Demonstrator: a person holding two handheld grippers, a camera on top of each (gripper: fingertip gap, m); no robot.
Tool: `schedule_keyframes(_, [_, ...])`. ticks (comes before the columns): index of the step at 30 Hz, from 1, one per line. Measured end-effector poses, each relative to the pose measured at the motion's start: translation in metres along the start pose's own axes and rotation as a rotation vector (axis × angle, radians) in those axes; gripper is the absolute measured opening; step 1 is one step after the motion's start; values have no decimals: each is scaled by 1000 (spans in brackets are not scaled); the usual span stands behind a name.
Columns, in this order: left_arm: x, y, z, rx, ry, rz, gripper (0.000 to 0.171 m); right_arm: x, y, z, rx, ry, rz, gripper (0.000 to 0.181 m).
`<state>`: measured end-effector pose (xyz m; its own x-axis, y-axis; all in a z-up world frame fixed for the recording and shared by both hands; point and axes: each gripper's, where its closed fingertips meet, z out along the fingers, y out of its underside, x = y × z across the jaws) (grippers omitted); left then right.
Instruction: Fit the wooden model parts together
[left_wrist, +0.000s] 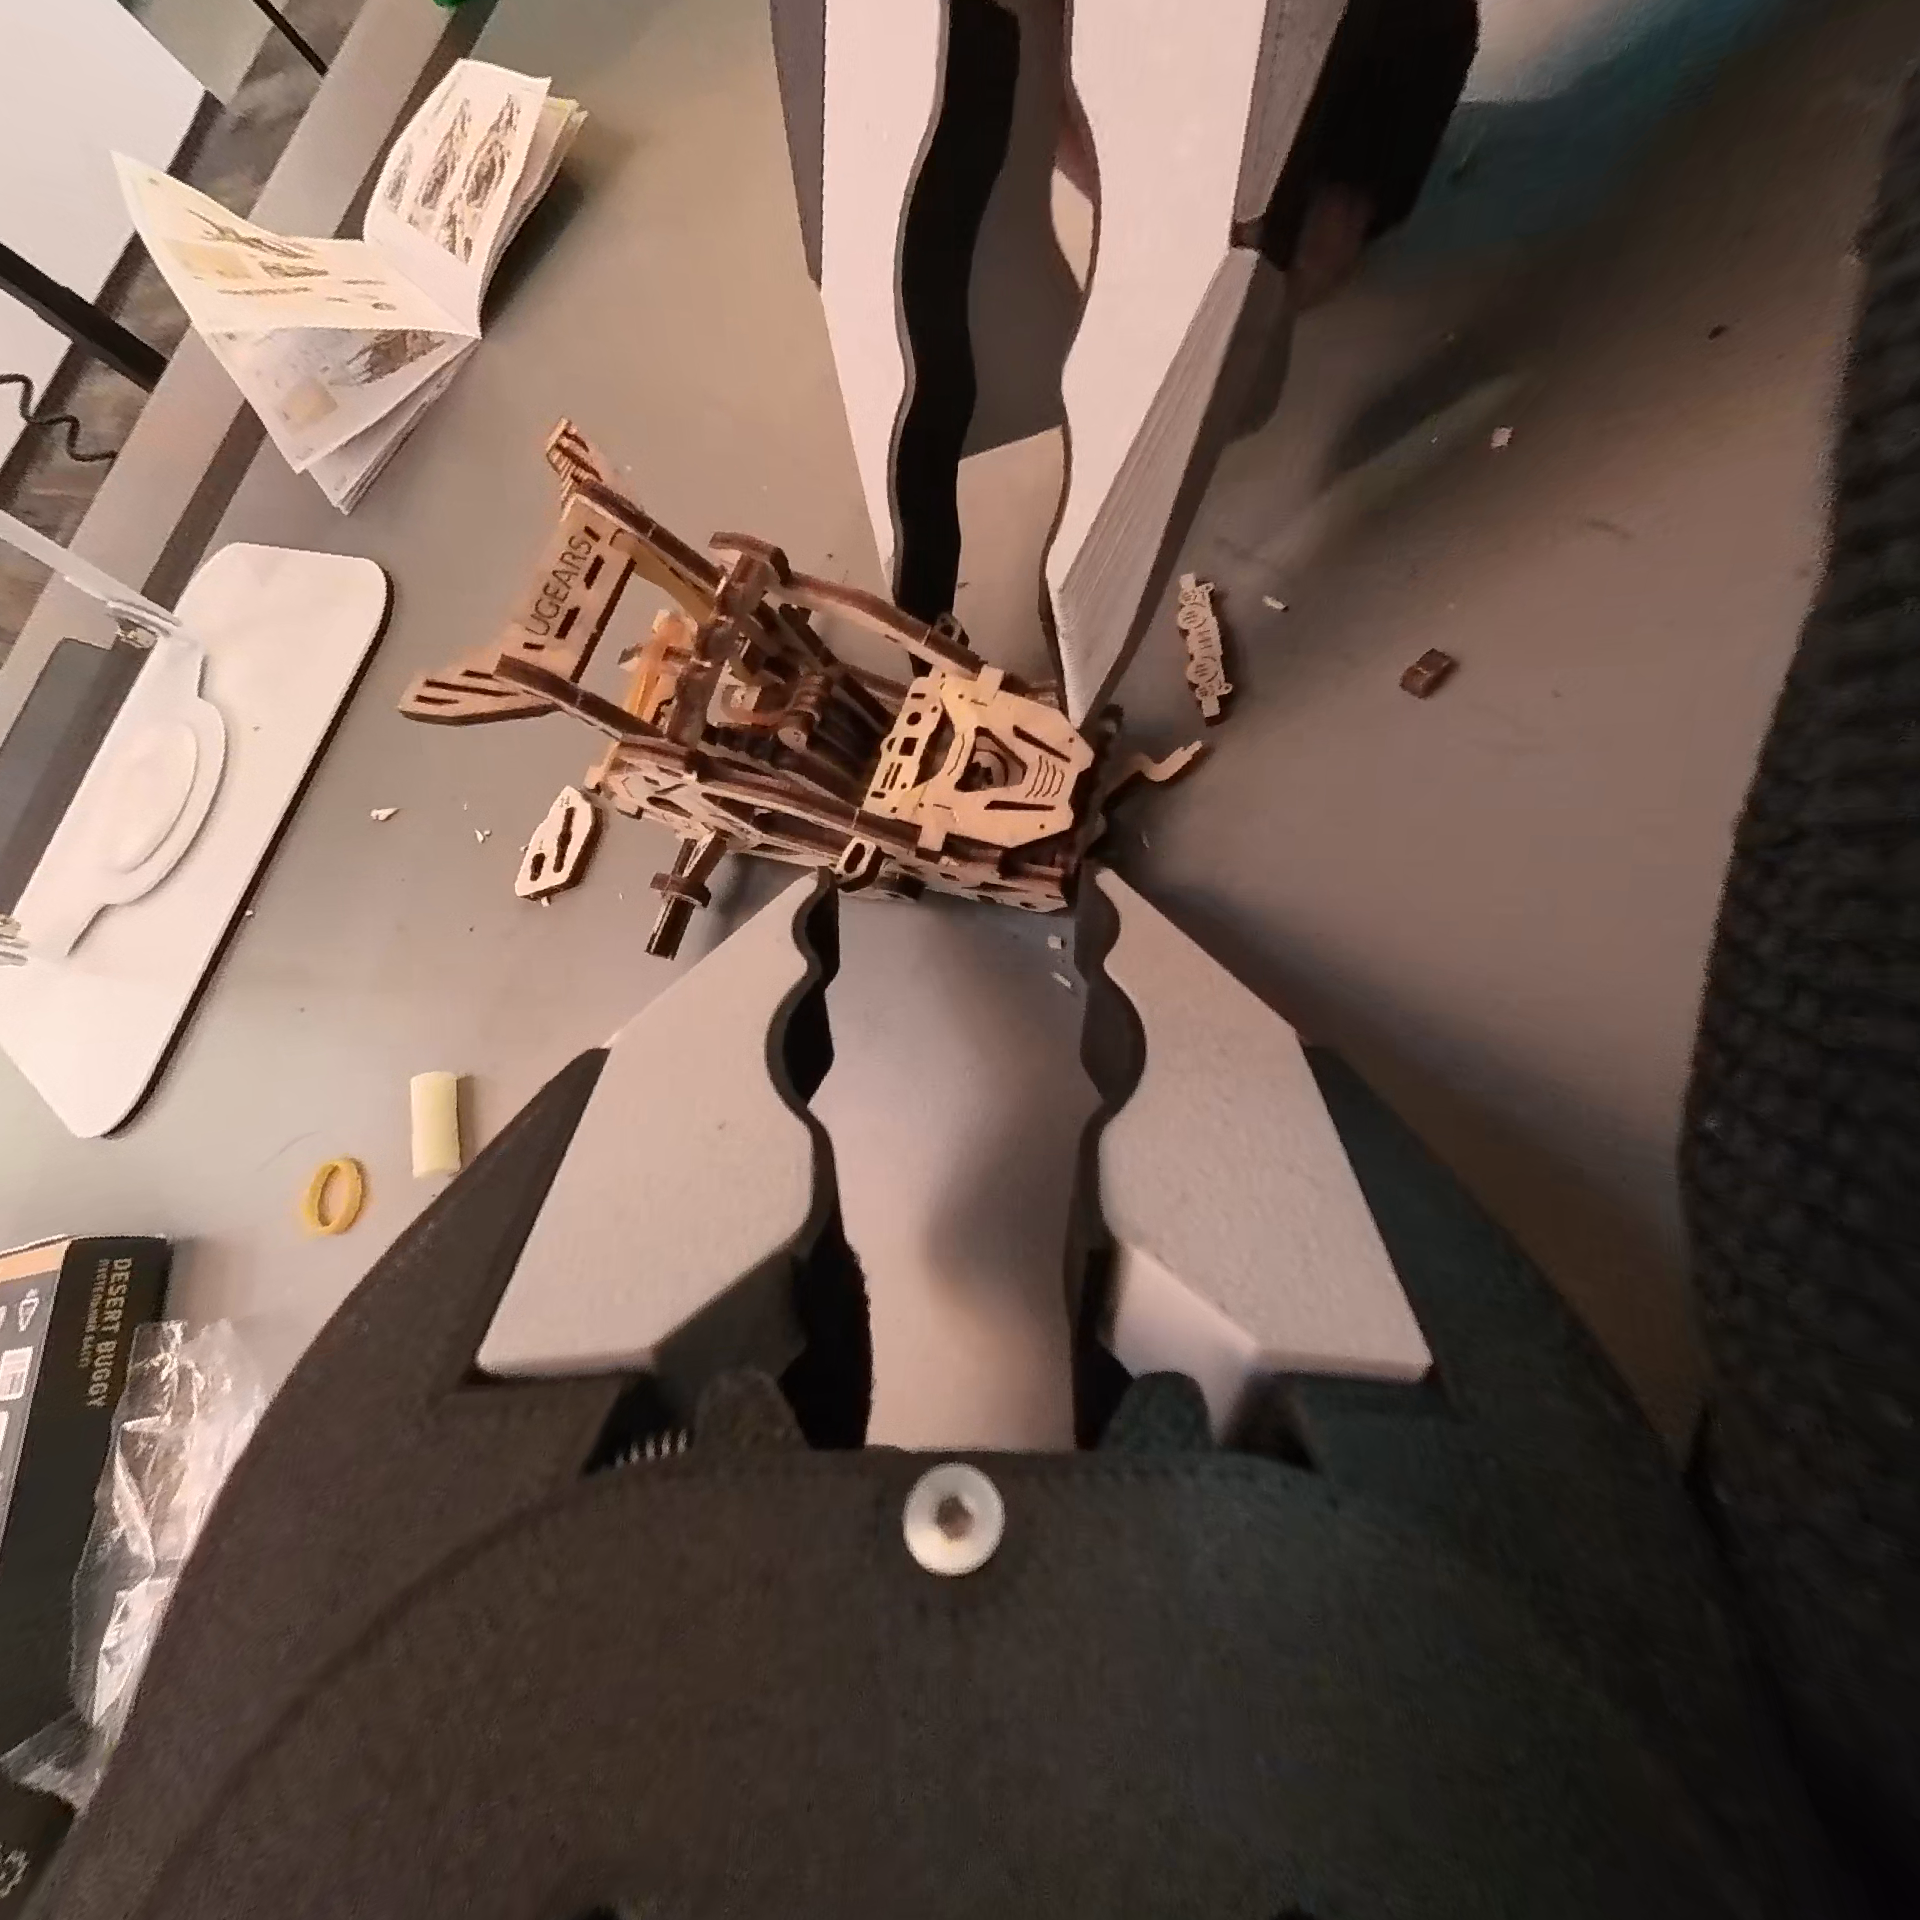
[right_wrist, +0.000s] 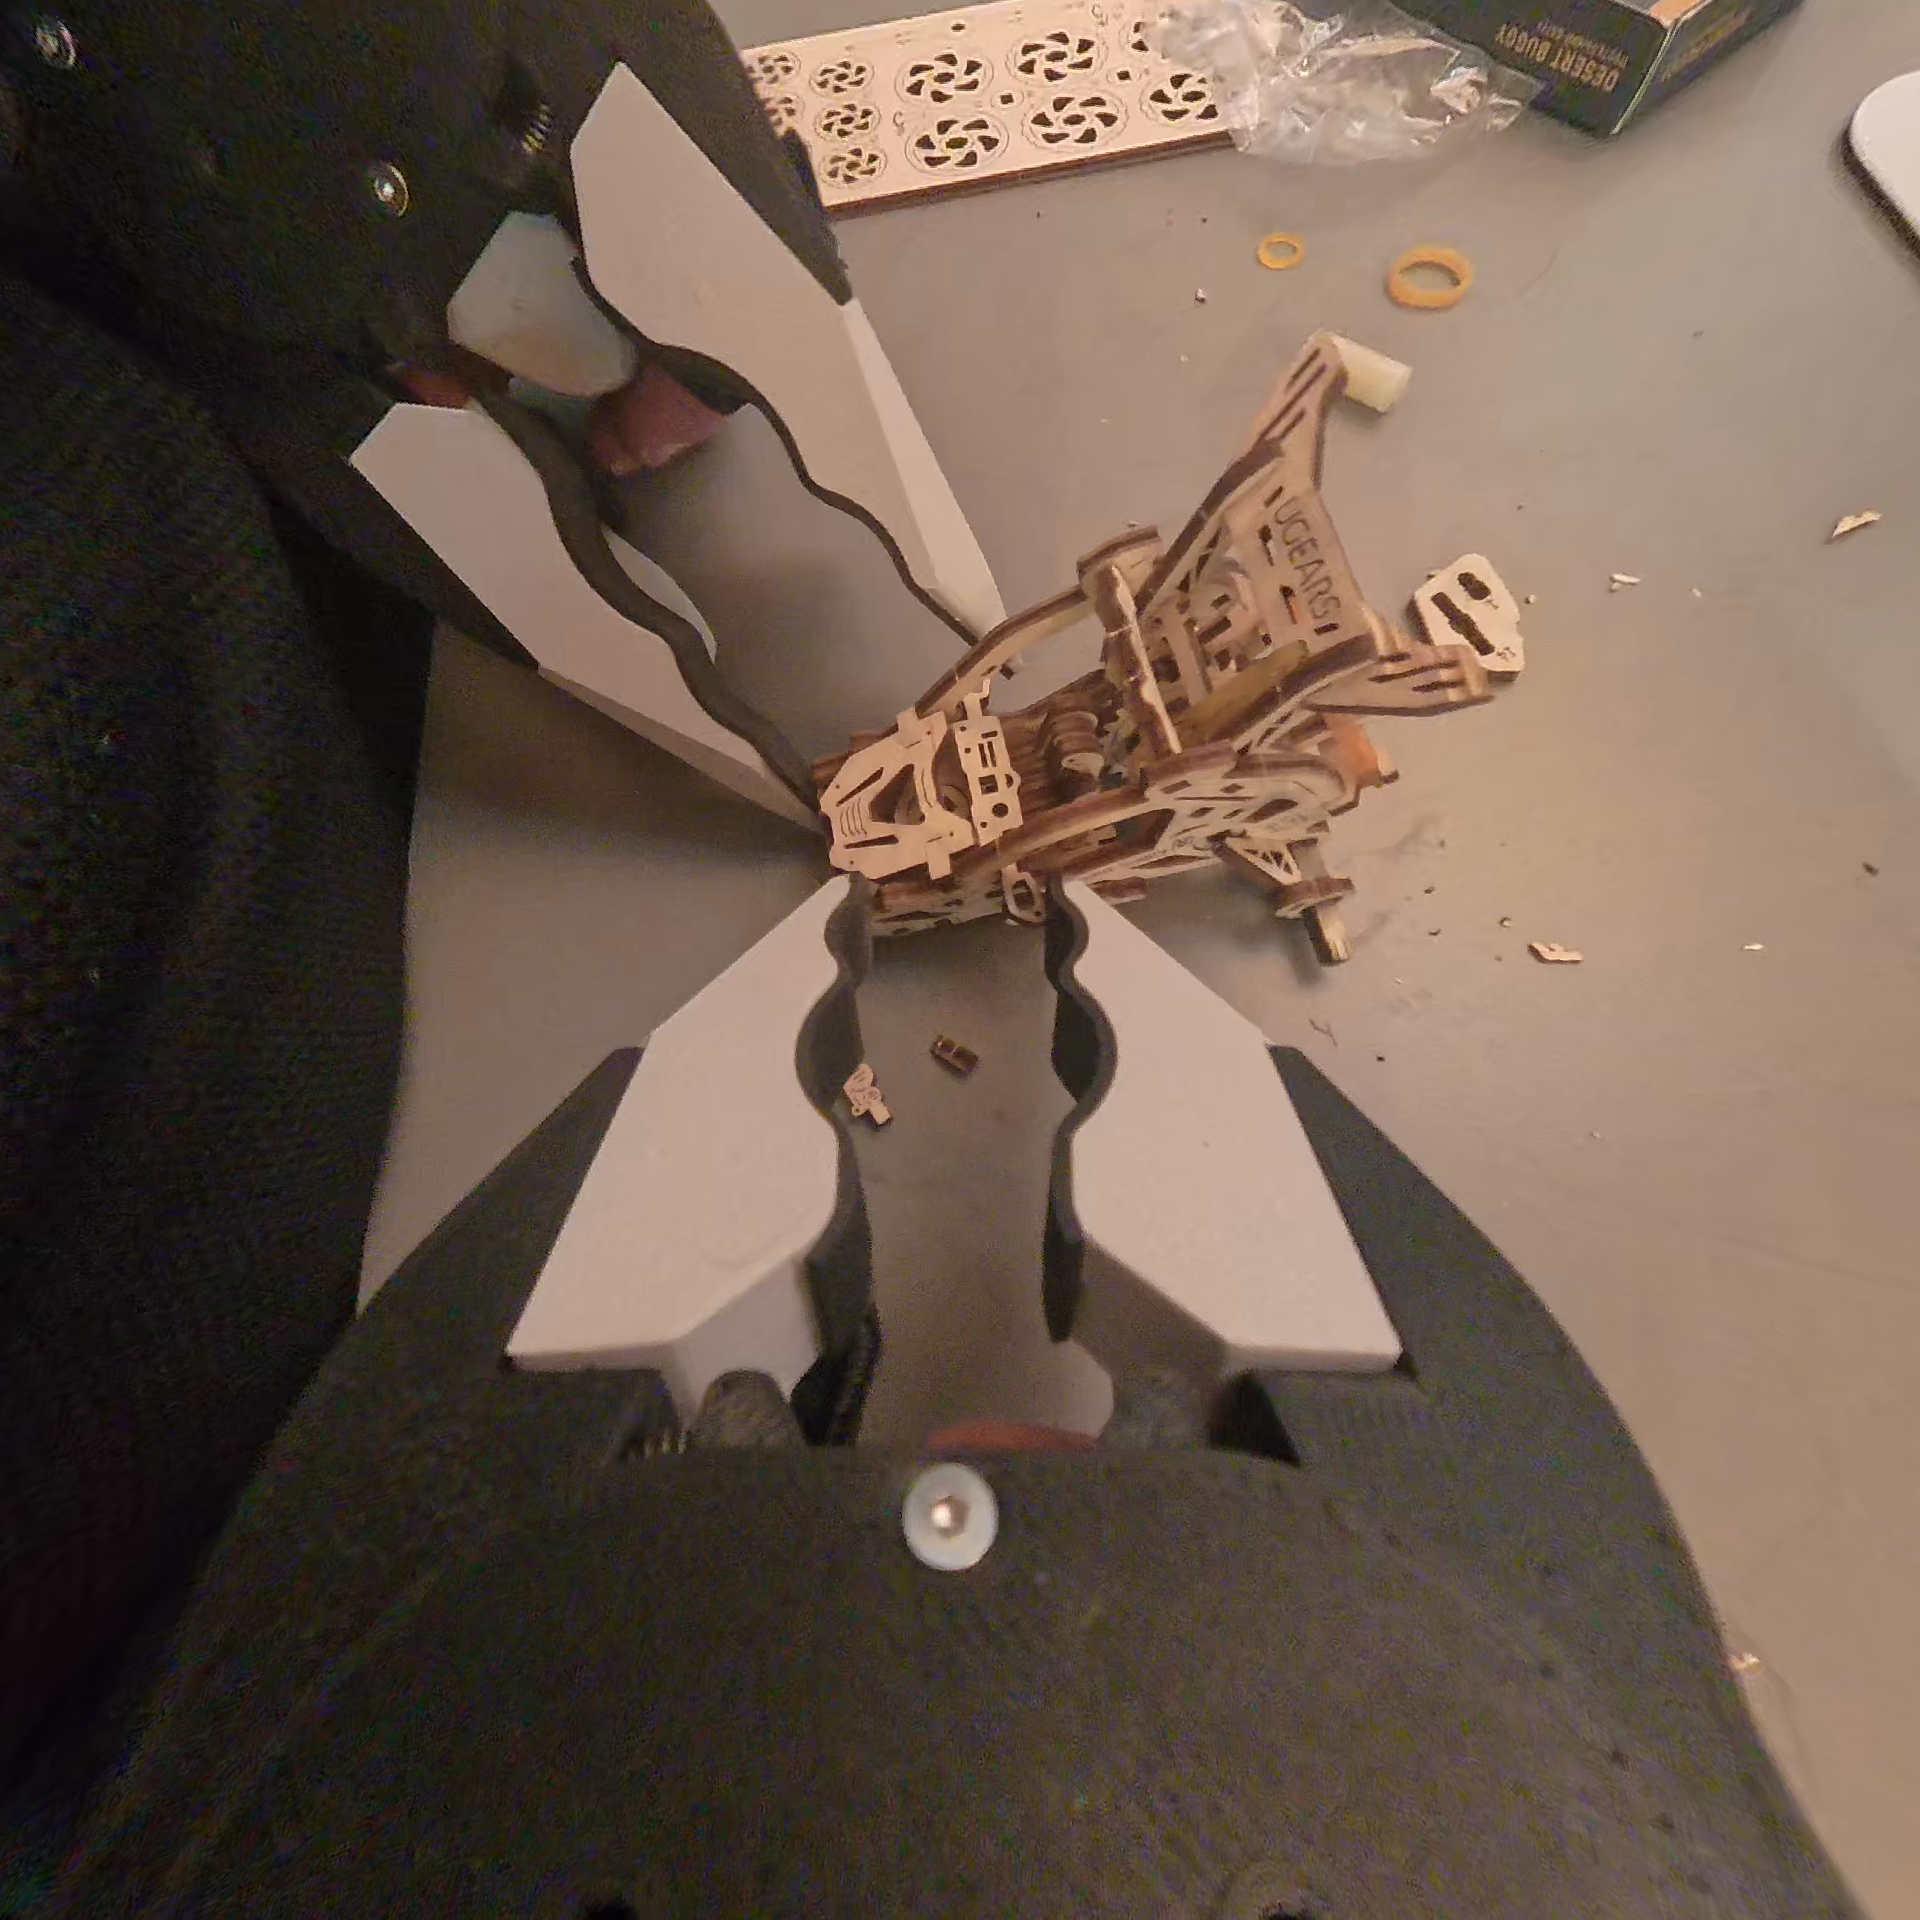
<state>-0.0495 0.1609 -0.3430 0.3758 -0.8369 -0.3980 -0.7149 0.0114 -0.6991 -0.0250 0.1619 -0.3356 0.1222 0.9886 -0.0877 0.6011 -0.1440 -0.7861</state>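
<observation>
The partly built wooden buggy model (left_wrist: 790, 717) sits tilted on the grey table (left_wrist: 1351, 935), its rear wing pointing away from both grippers. My left gripper (left_wrist: 956, 888) has its two grey fingertips against either side of the model's front base, shut on it. My right gripper (right_wrist: 958, 899) holds the same front end (right_wrist: 925, 800) from another side, its tips pressed to the underside frame. Each gripper shows in the other's view: the right one (left_wrist: 992, 655) comes in from above, the left one (right_wrist: 894, 727) from the upper left.
Loose wooden bits lie about: an oval piece (left_wrist: 556, 842), a strip (left_wrist: 1205, 655), two tiny bits (right_wrist: 954, 1055). There is an open booklet (left_wrist: 343, 281), a white board (left_wrist: 156, 790), rubber bands (right_wrist: 1432, 278), a white tube (right_wrist: 1371, 379), a parts sheet (right_wrist: 987, 104), a box (right_wrist: 1621, 62) and a plastic bag (right_wrist: 1330, 83). My two grippers' fingertips are within a few centimetres of each other.
</observation>
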Motion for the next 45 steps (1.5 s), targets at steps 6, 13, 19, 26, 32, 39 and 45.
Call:
schedule_keyframes(6, [1,0,0,0,4,-2,43,-1,0,0,5,25,-34,31])
schedule_keyframes(13, [1,1,-1,-9,4,-15,42,-2,0,0,2,22,-30,30])
schedule_keyframes(19, [2,2,-2,-4,68,-70,44,-2,-1,0,7,5,-17,31])
schedule_keyframes(26, [2,7,-14,11,259,-305,41,1,-3,-6,33,-45,35,31])
schedule_keyframes(32, [-18,-5,-12,105,403,-684,16,8,-4,-16,67,-160,223,15])
schedule_keyframes(39, [-16,-6,-8,84,473,-725,0,11,-3,-10,36,-168,260,5])
schedule_keyframes(45, [-16,-6,-8,93,476,-728,0,11,-3,-9,35,-157,239,4])
